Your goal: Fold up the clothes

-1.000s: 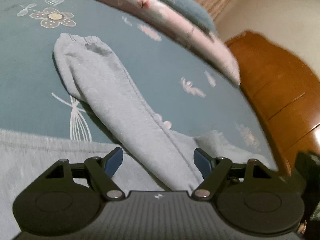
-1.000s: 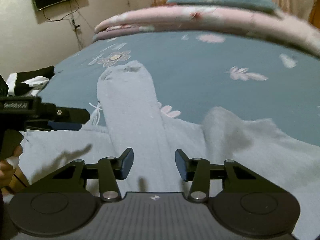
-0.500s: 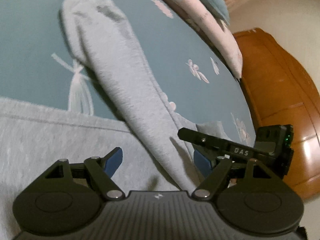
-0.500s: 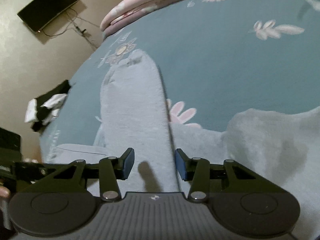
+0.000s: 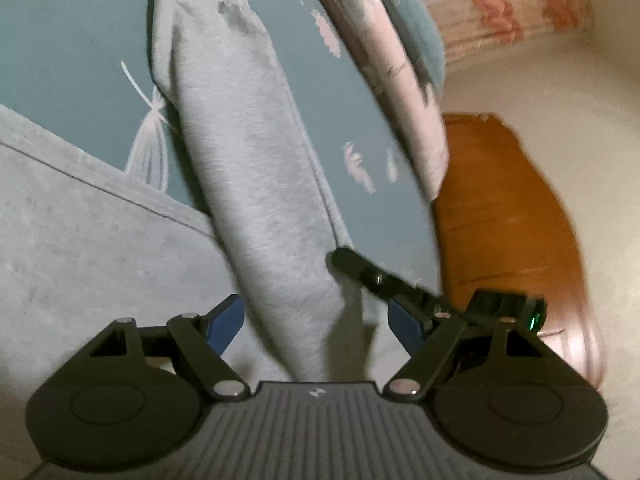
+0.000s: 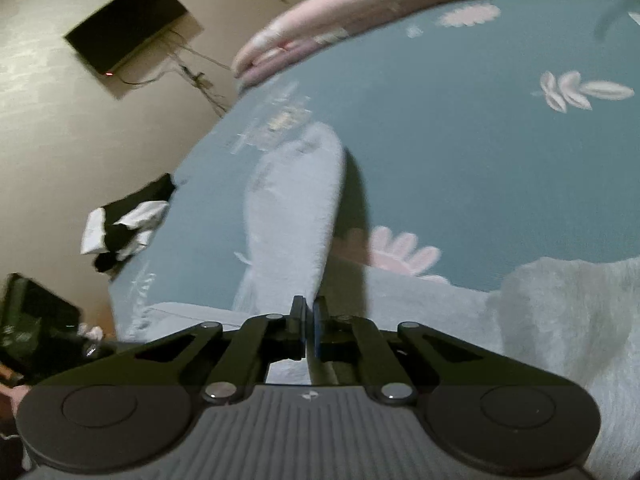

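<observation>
A grey sweatshirt lies on the teal bed sheet (image 6: 480, 140), its body (image 5: 80, 240) spread near me. Its long sleeve (image 5: 248, 152) reaches away towards the pillows. My right gripper (image 6: 307, 316) is shut on the near end of the sleeve (image 6: 296, 208), whose right edge rises off the sheet and casts a shadow. In the left wrist view the right gripper (image 5: 352, 260) comes in from the right and meets that sleeve edge. My left gripper (image 5: 316, 326) is open and hovers low over the sleeve, which runs between its blue pads (image 5: 224, 328) without touching them.
A pink floral quilt (image 5: 384, 60) and a teal pillow (image 5: 420, 32) are piled at the head of the bed. A wooden headboard (image 5: 500, 220) stands to the right. Black and white clothes (image 6: 124, 224) lie at the bed's left edge under a wall television (image 6: 128, 28).
My right gripper's jaws have gone from open to shut on the sleeve. It moved in towards the left gripper and entered that view. The left gripper sank and rolled.
</observation>
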Motion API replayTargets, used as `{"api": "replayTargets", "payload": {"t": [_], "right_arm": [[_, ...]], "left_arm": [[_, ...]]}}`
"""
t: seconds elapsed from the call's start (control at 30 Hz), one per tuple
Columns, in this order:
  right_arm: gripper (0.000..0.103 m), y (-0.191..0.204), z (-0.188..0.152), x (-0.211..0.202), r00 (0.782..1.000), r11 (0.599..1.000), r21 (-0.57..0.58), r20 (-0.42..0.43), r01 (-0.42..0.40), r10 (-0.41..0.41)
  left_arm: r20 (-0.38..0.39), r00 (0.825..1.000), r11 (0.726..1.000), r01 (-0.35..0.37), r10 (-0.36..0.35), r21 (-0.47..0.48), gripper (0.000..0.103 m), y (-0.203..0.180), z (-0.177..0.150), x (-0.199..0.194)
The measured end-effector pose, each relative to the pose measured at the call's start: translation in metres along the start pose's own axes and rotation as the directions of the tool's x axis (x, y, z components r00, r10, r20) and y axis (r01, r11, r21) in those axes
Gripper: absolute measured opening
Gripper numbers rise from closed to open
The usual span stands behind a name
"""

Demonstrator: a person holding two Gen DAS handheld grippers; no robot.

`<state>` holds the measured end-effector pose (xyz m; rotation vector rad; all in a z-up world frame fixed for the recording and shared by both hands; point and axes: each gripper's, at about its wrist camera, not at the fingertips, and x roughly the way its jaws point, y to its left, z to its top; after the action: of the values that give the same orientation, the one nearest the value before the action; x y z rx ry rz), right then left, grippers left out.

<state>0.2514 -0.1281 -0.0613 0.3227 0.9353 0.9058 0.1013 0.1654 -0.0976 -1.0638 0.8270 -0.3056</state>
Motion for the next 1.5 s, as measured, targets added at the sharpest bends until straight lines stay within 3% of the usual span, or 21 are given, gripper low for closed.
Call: {"api": "replayTargets", "payload": {"t": [0.13,0.27,0.57,0.63,0.93,1.03,1.27,1.4,1.47,1.5], "right_arm": [[0.004,0.024,-0.011,-0.009,0.999,0.998,-0.050,-0.008,-0.038,0.038],[0.004,0.050,-0.031,-0.012,0.997,0.992,-0.103,-0.041,-0.072,0.068],[0.004,0.086,-0.093,0.007,0.984,0.973,-0.207,-0.164,-0.102,0.068],[0.008,0.088,-0.101,0.009,0.985,0.970,-0.232,-0.172,-0.066,0.026],[0.015,0.075,-0.109,-0.043,0.999,0.982,-0.190,-0.045,0.013,-0.022],[0.022,0.068,-0.109,-0.057,0.999,0.986,-0.166,-0.001,0.035,-0.036],[0.026,0.052,-0.116,-0.083,0.996,0.994,-0.093,0.079,0.053,-0.046],[0.031,0.044,-0.123,-0.097,0.992,0.994,-0.074,0.103,0.074,-0.067],[0.031,0.040,-0.125,-0.102,0.991,0.995,-0.060,0.109,0.085,-0.078],[0.032,0.039,-0.126,-0.105,0.990,0.995,-0.053,0.112,0.087,-0.081]], "left_arm": [[0.027,1.000,0.999,0.008,-0.006,-0.045,0.080,0.004,0.000,-0.002],[0.030,0.999,0.999,-0.029,0.030,-0.042,0.080,0.005,-0.002,0.000],[0.020,0.985,0.985,-0.173,0.173,-0.009,0.080,0.022,-0.006,0.007],[0.024,0.983,0.983,-0.181,0.181,-0.001,0.080,0.025,-0.004,0.008],[0.067,0.982,0.984,-0.178,0.178,-0.008,0.080,0.025,0.028,0.022],[0.065,0.985,0.987,-0.158,0.159,-0.025,0.080,0.029,0.038,0.030],[0.106,0.987,0.992,-0.118,0.122,-0.044,0.078,0.034,0.054,0.038],[0.096,0.986,0.990,-0.140,0.139,0.002,0.064,0.035,0.061,0.046],[0.089,0.980,0.982,-0.182,0.178,0.042,0.050,0.032,0.063,0.050],[0.085,0.974,0.974,-0.215,0.209,0.070,0.034,0.029,0.064,0.051]]}}
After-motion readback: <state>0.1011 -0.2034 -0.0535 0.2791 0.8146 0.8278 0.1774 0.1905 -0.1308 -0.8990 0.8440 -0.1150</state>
